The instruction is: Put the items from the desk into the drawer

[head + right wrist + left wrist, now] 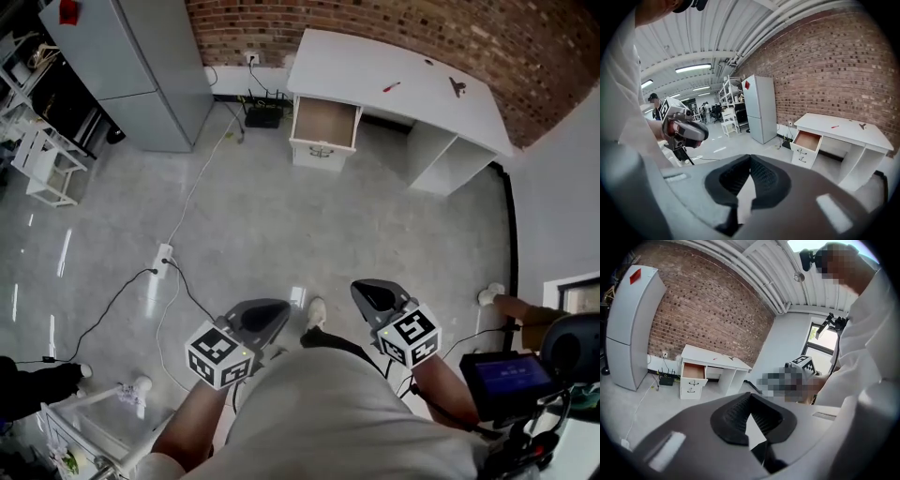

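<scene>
The head view looks steeply down from above the person's chest. In it the desk (375, 70) lies far off at 12 o'clock, with the left gripper (272, 316) close at 7 and the right gripper (372, 292) close at 5. Each gripper view sits low just behind its own jaws, looking level across the room. The left one has the distant desk (715, 360) at 9 o'clock; the right one has that desk (843, 129) at 3. All three views share the desk, its open drawer (324, 122) and the grey cabinet (141, 66).
</scene>
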`<state>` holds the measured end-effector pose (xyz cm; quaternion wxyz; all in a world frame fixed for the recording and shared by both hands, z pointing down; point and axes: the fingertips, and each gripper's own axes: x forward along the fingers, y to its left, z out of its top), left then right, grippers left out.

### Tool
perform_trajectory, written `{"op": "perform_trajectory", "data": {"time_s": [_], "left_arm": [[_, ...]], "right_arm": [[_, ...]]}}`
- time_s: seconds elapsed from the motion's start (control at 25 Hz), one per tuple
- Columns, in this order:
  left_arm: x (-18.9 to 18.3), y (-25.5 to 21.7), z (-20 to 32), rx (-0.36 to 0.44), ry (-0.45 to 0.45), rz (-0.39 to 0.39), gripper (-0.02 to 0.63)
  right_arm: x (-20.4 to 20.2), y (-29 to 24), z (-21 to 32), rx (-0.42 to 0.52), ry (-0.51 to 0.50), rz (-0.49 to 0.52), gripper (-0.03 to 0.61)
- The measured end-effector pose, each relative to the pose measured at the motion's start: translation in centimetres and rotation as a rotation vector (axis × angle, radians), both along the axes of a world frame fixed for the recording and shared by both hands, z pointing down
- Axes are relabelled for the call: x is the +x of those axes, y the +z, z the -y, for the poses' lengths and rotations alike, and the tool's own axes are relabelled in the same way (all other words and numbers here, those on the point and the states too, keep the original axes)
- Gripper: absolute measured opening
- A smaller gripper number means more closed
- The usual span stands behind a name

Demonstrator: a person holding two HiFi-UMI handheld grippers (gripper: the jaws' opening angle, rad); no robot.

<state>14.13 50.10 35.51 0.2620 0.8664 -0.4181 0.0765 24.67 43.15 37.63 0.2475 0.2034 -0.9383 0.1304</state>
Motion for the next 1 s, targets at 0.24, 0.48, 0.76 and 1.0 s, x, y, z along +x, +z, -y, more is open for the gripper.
{"op": "perform_trajectory", "data": {"time_s": [0.24,0.48,0.76,1.0], "left_arm": [[-0.8,-1.2,10.1,0.036,-0.045,0.052,0.008],[-2.4,-1.6,17.5,0.034,-0.042,0.047,0.029],[-7.2,0.7,26.4,0.016,0.046,0.021,0.046],[-12.5,0.0,35.7,0.038,0.216,0.015,0.046]], "right_arm": [[-0.1,0.4,9.6,0.008,0.013,0.03,0.023],[-0.8,1.2,17.9,-0.02,0.097,0.035,0.035],[-4.4,3.4,27.0,-0.066,0.21,0.027,0.037],[-7.9,3.4,35.5,-0.108,0.401,-0.005,0.036]]}}
